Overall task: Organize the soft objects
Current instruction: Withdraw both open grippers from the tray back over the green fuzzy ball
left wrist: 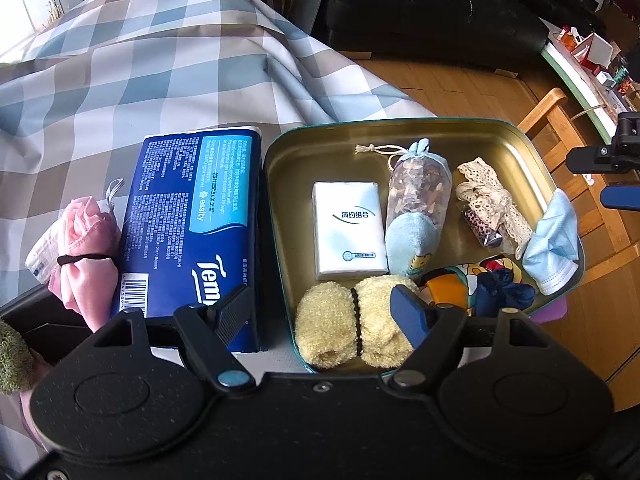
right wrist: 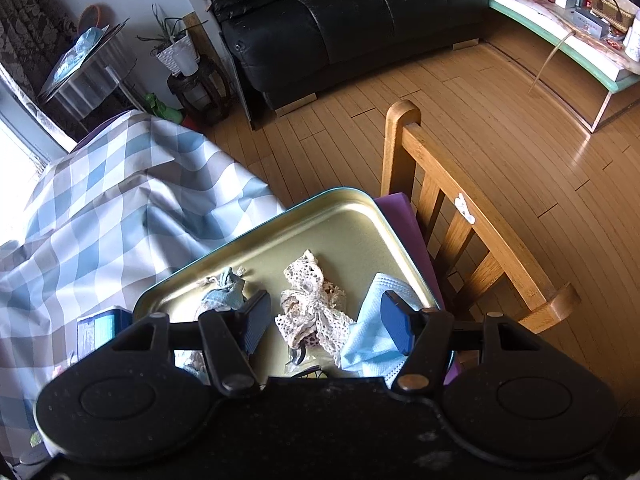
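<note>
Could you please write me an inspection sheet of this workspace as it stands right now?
Surface: checked cloth over the table.
Job's things: gold tin holds white tissue pack, yellow roll, sachet, lace bow, blue mask; blue Tempo pack and pink bundle lie outside.
Clutter: nothing seen.
Grippers: left gripper and right gripper, jaws open, empty.
Cables: nothing seen.
Surroundings: wooden chair, black sofa.

Daylight from left window, blown out; fisheye-warped edges.
</note>
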